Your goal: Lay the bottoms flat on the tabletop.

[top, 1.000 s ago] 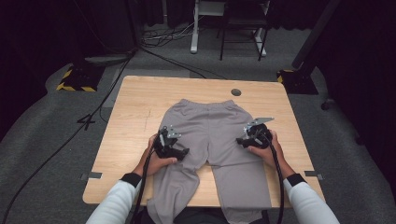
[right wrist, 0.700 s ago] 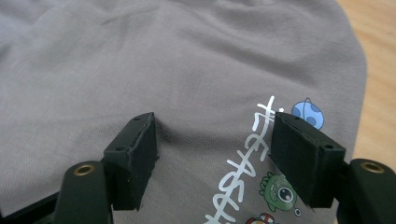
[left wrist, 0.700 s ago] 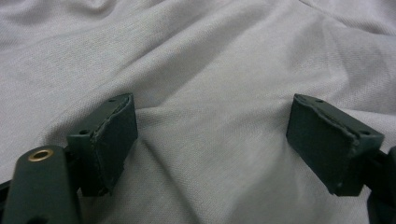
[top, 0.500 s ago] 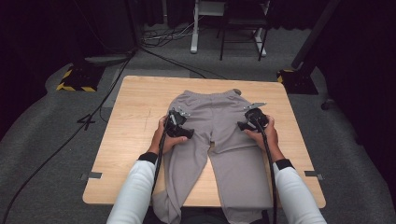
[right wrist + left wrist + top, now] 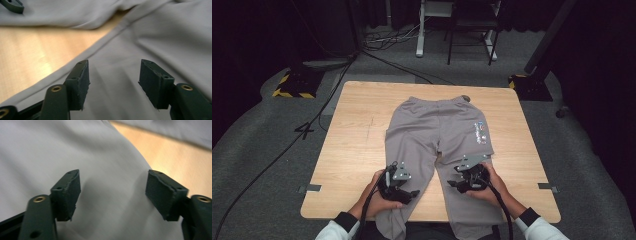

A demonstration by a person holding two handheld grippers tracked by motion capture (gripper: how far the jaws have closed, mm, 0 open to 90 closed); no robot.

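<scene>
Wooden table (image 5: pixel 357 130), light grain, rounded corners, on grey floor (image 5: pixel 257 150).

Grey pants (image 5: pixel 437 135) flat on table, centred, waistband at far edge, legs running toward near edge and hanging over it. Legs split with strip of bare wood between them. Small coloured logo print (image 5: pixel 481 132) on the pant leg at right of high view, near hip; red and blue marks, lettering too small to read. No other writing legible.

Left gripper (image 5: pixel 404 189) low over near end of left leg, just by inner edge, held in left hand (image 5: pixel 377 200). Jaws wide apart in left gripper view (image 5: pixel 112 192), grey cloth between and beneath them, nothing pinched; wood showing past cloth edge at upper right.

Right gripper (image 5: pixel 458 184) over near part of right leg, at its inner edge, held in right hand (image 5: pixel 492 187). Jaws wide apart in right gripper view (image 5: pixel 113 82), over cloth, gripping nothing; seam edge of leg running diagonally, bare wood to left, other leg beyond.

Black cables (image 5: pixel 362 217) trailing back from both grippers toward sleeves.

Yellow-black striped floor plate (image 5: pixel 287 86) at far left off table.
</scene>
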